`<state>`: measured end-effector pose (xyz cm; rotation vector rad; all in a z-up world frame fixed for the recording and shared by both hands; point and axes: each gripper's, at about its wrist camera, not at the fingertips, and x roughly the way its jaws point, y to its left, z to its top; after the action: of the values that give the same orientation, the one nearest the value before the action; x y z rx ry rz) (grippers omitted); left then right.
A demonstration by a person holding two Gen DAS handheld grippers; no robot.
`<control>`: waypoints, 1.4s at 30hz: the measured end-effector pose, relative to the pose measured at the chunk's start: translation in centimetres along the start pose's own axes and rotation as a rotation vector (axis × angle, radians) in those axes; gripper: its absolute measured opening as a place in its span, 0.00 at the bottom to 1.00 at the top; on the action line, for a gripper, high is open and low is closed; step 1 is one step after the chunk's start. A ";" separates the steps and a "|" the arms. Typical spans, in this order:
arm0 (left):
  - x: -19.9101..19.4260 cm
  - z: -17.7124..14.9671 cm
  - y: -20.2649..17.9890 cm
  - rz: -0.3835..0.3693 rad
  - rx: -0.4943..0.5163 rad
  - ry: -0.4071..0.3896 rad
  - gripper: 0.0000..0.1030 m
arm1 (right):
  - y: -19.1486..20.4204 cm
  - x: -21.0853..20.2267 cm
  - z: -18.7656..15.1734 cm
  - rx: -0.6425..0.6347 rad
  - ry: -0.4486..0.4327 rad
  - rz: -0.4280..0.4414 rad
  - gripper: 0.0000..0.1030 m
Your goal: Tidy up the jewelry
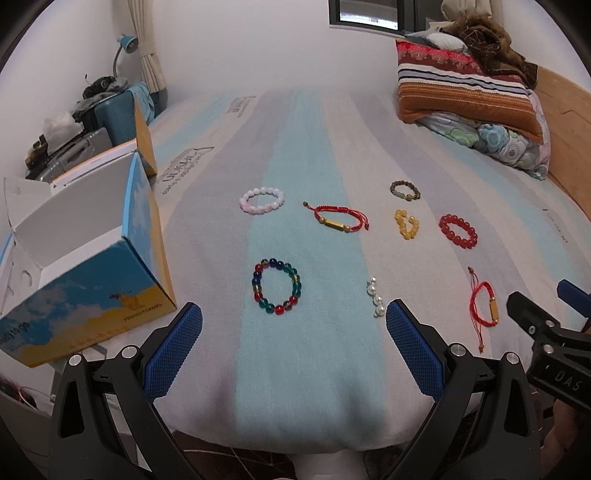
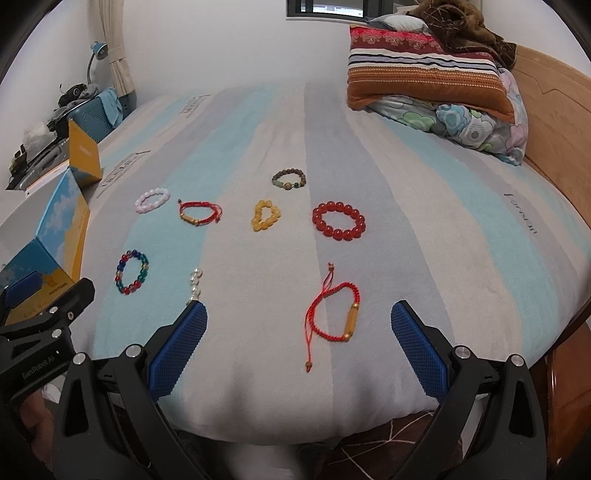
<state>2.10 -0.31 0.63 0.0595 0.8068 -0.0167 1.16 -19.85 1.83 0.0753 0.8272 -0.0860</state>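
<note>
Both tongs (image 1: 293, 325) (image 2: 299, 325) spread, empty | red cord bracelet (image 2: 334, 314) gold tube lengthwise, near-far

1. A bed (image 1: 317, 362) with a sheet striped in pale blue, grey and white filled the foreground.
2. A striped orange and red pillow (image 1: 461, 92) lay on a floral quilt (image 1: 506, 142) at the far right, against a wooden headboard (image 1: 565, 122).
3. A brown furry throw (image 1: 487, 40) sat on top of the pillow.
4. A teal suitcase (image 1: 114, 114) stood at the far left, with dark clutter on it.
5. A blue desk lamp (image 1: 127, 44) rose beside a tied cream curtain (image 1: 151, 59).
6. A dark-framed window (image 2: 325, 9) showed in the back wall.
</note>
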 end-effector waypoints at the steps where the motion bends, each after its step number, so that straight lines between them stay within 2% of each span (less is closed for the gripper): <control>1: 0.3 0.3 0.1 0.003 -0.003 0.005 0.95 | -0.1 0.1 0.2 0.000 0.002 -0.003 0.93; 5: 1.3 1.2 0.4 0.022 -0.005 0.035 0.94 | -0.7 0.6 0.9 0.010 0.017 -0.018 0.93; 12: 3.3 1.9 1.1 0.004 -0.018 0.086 0.94 | -2.1 3.2 1.6 0.028 0.073 -0.059 0.93; 21: 8.0 2.7 1.4 0.026 -0.020 0.169 0.94 | -3.8 7.1 1.5 0.081 0.164 -0.063 0.91; 34: 13.7 1.5 1.9 0.046 -0.040 0.247 0.94 | -3.1 11.9 0.0 0.067 0.263 -0.035 0.82; 37: 14.7 1.0 1.9 0.088 -0.031 0.264 0.94 | -2.8 13.0 -0.4 0.057 0.285 -0.043 0.80; 42: 15.5 0.6 2.1 0.092 -0.037 0.264 0.95 | -2.6 13.6 -0.6 0.054 0.290 -0.043 0.80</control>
<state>13.29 1.84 -10.05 0.0643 1.0673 0.0949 9.61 -23.00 -8.75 0.1230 1.1161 -0.1406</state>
